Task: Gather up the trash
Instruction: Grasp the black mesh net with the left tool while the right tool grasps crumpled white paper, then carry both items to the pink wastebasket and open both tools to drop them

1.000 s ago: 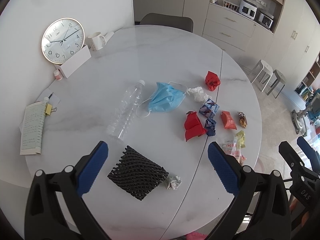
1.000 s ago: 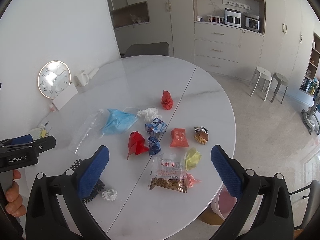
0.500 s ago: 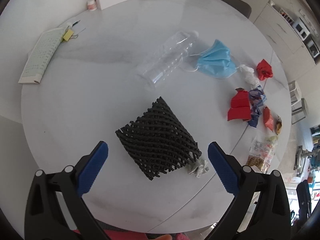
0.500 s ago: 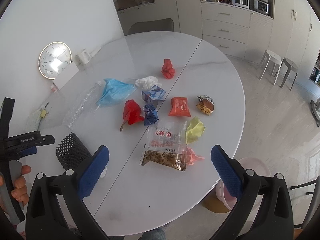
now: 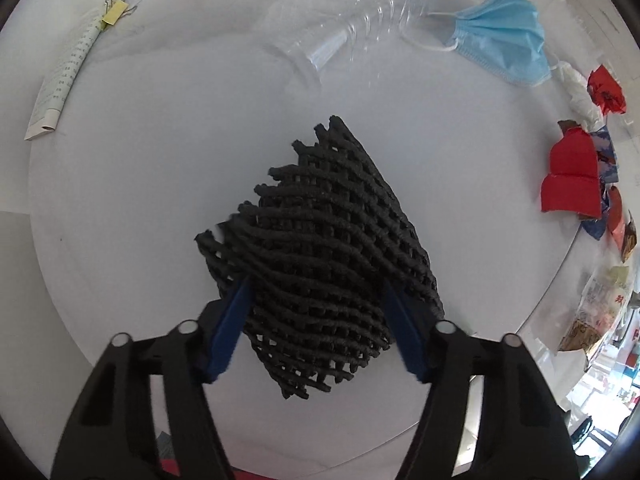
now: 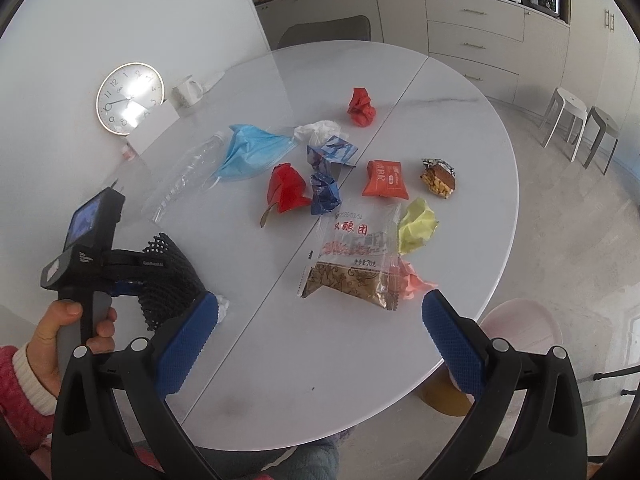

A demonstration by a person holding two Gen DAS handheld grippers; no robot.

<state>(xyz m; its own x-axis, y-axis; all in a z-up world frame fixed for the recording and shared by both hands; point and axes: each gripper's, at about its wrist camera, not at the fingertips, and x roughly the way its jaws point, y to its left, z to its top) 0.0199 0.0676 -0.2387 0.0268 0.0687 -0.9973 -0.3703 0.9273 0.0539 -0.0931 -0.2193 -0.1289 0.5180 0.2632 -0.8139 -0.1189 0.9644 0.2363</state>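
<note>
A black foam net sleeve lies on the white round table. My left gripper has its blue pads on both sides of the net's near end, pressing it. In the right wrist view the left gripper is at the net. My right gripper is open and empty above the table's near edge, just short of a clear snack bag. Other trash: a blue mask, an empty clear bottle, red wrappers, a yellow wad.
A pink bin stands on the floor beyond the table's right edge. A clock, a mug and a notepad sit at the table's far left. A small white paper ball lies by the net.
My left gripper has dropped to the black net and closed its pads onto it. My right gripper has stayed open and shifted slightly nearer the table.
</note>
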